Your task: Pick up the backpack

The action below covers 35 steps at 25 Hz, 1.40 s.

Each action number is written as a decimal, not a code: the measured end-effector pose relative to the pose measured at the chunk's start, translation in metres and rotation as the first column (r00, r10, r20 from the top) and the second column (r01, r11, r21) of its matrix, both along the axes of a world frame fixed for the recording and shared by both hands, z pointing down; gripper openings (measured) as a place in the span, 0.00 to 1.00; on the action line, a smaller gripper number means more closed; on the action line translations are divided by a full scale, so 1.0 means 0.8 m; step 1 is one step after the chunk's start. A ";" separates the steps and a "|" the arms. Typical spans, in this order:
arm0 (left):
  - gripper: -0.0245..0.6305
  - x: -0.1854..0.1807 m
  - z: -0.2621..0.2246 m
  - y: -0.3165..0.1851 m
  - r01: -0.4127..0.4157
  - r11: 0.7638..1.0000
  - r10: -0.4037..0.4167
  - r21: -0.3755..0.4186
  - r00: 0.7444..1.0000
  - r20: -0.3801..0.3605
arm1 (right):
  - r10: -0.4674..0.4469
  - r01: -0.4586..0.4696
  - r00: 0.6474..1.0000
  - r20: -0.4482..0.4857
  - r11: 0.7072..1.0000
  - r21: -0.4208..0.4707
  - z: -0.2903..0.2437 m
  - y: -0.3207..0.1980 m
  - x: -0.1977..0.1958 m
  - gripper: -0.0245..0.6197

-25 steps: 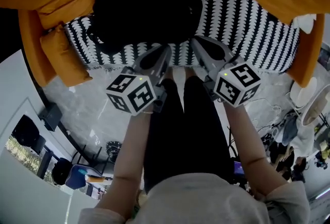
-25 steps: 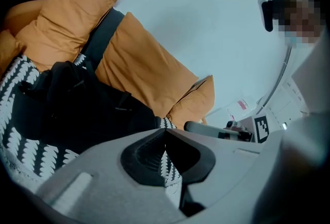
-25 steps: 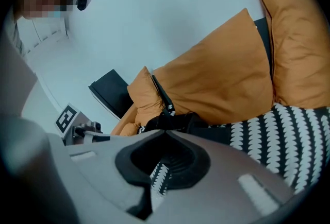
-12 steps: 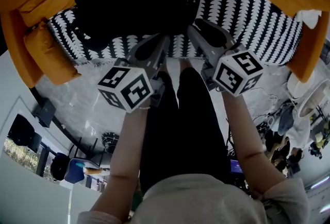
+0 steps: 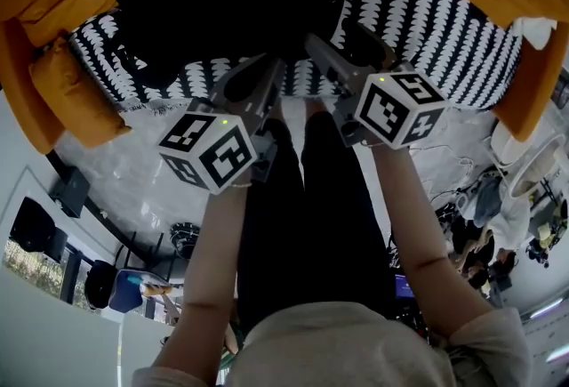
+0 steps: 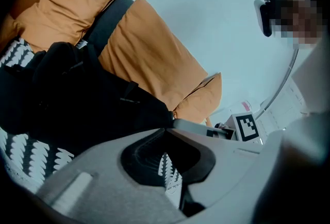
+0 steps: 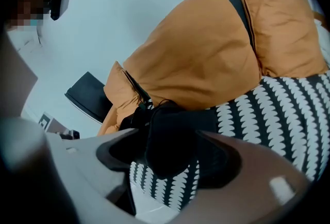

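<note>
The black backpack (image 5: pixel 222 12) lies on the sofa's black-and-white seat cover (image 5: pixel 427 20), against the orange back cushions. My left gripper (image 5: pixel 277 63) hovers at the seat's front edge just below the backpack, its jaws meeting at the tips (image 6: pixel 169 129) with nothing between them. The backpack (image 6: pixel 77 99) fills the left of its view. My right gripper (image 5: pixel 329 31) is at the backpack's right near corner. Its jaws have just been opening and stand wide apart (image 7: pixel 170 134). A black end of the backpack (image 7: pixel 170 156) shows in the gap, and the pads do not press on it.
Orange cushions (image 5: pixel 62 83) flank the seat at both ends and along the back (image 7: pixel 201 63). The person's black-clad legs (image 5: pixel 302 216) stand at the sofa's front on a pale glossy floor (image 5: pixel 151 172). A dark flat object (image 7: pixel 87 97) sits beyond the sofa's arm.
The right gripper's jaws went from shut to wide apart. Both grippers have drawn closer to the backpack's near edge.
</note>
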<state>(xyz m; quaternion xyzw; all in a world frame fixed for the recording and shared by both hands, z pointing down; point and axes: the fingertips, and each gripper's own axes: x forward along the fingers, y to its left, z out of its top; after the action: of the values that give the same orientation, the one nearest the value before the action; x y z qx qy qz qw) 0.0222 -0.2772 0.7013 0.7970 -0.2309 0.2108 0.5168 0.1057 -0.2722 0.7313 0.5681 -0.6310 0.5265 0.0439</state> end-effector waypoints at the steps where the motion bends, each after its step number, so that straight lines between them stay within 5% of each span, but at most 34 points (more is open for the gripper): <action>1: 0.05 0.000 0.001 0.000 0.004 1.000 -0.004 -0.002 1.000 0.000 | -0.007 0.007 1.000 -0.002 1.000 -0.005 0.003 -0.002 -0.002 0.54; 14: 0.05 -0.011 0.003 0.000 0.035 0.999 -0.035 -0.030 0.999 -0.014 | -0.117 0.114 0.991 -0.064 0.992 -0.053 0.028 -0.023 -0.033 0.55; 23: 0.05 -0.017 0.006 -0.008 0.033 0.999 -0.034 -0.026 0.999 -0.027 | -0.105 0.105 0.994 0.014 0.993 -0.055 0.051 -0.035 -0.047 0.55; 30: 0.05 -0.019 -0.002 -0.005 0.012 1.000 -0.012 -0.020 1.000 -0.028 | -0.083 0.085 0.995 0.050 0.995 -0.045 0.039 -0.036 -0.049 0.22; 35: 0.05 -0.030 -0.001 -0.017 0.041 0.999 -0.041 -0.008 0.999 -0.035 | -0.049 0.053 0.995 0.085 0.998 -0.046 0.041 -0.039 -0.060 0.16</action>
<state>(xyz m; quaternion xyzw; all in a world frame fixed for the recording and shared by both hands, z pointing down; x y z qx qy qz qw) -0.0018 -0.2906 0.7008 0.7938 -0.2372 0.1870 0.5279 0.0578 -0.3037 0.7637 0.5278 -0.6340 0.5635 0.0446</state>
